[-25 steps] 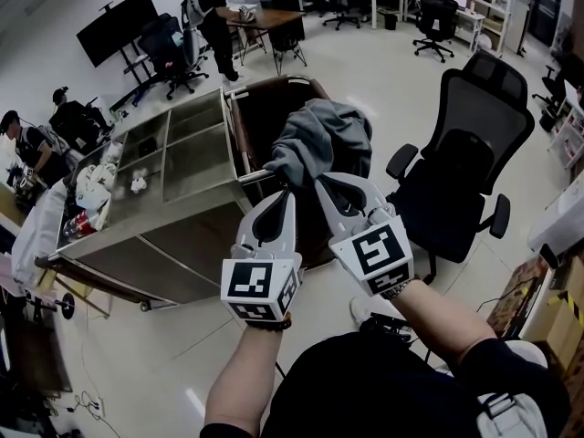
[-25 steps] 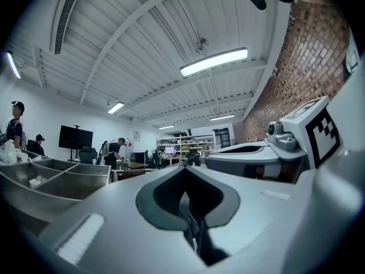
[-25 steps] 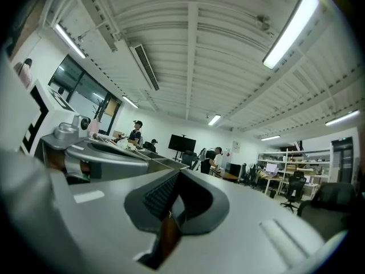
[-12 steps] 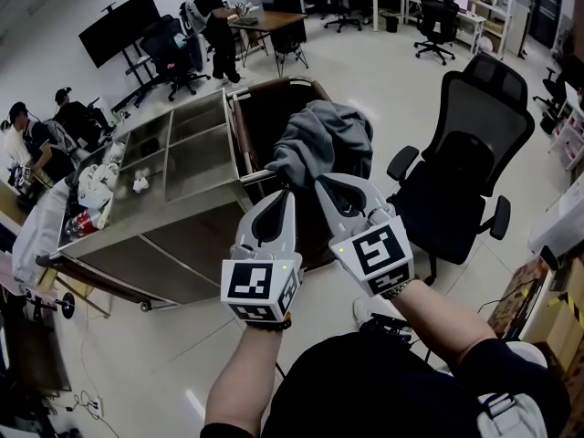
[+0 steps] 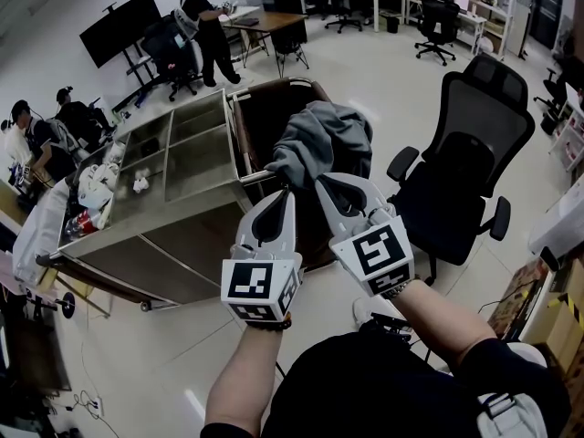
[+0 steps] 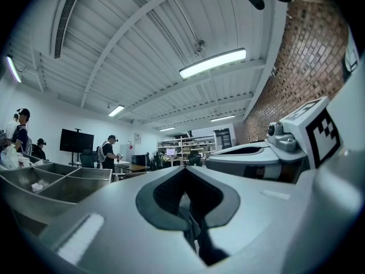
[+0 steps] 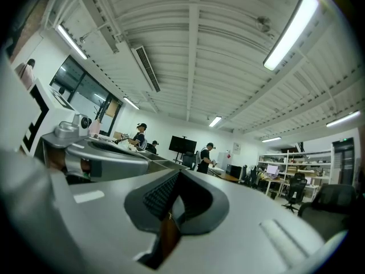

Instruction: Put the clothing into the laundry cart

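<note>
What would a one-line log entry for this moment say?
left hand-held gripper: shut on grey garment | right hand-held gripper: shut on grey garment | position: over laundry cart, not yet inside

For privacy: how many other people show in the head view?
3: standing person by the desk; second person and third person far left; more may be hidden.

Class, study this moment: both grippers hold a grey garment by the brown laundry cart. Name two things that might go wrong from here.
1. The grey garment seems to hang near the laundry cart's near corner, not its middle. Let go now, it may catch on the rim or drop onto the floor outside.
2. The left gripper and right gripper each pinch only an edge of the bunched cloth. If one grip slips, the garment could swing loose.
</note>
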A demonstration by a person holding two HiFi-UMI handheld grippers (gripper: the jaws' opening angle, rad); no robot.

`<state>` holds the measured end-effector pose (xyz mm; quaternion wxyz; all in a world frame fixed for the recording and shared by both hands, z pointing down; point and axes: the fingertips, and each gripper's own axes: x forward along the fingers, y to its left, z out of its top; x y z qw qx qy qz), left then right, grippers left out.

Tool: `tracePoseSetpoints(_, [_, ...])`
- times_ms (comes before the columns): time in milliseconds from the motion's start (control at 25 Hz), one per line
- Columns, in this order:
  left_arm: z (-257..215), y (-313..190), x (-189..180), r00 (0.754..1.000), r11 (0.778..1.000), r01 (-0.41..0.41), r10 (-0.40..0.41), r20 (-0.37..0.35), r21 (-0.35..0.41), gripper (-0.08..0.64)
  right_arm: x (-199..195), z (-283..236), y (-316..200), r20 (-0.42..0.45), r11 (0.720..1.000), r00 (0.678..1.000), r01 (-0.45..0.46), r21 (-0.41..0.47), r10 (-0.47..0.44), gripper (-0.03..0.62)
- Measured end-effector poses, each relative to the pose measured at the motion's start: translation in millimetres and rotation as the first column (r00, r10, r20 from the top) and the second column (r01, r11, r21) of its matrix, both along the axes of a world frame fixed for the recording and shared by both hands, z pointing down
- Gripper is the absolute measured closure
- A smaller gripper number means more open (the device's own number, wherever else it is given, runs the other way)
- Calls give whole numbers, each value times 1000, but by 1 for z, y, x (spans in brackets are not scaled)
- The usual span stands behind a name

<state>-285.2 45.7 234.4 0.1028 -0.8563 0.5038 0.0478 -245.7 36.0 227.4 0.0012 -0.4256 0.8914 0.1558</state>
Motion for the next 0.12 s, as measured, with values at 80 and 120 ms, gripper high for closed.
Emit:
tracePoseSetpoints(80, [0,1,0,1000,1000,0,0,0,0,558,0,0,1,2,1000,1000,1,-2,-1,592])
tracePoseSetpoints(120, [0,1,0,1000,1000,0,0,0,0,558,0,0,1,2,1000,1000,2,-2,-2,592])
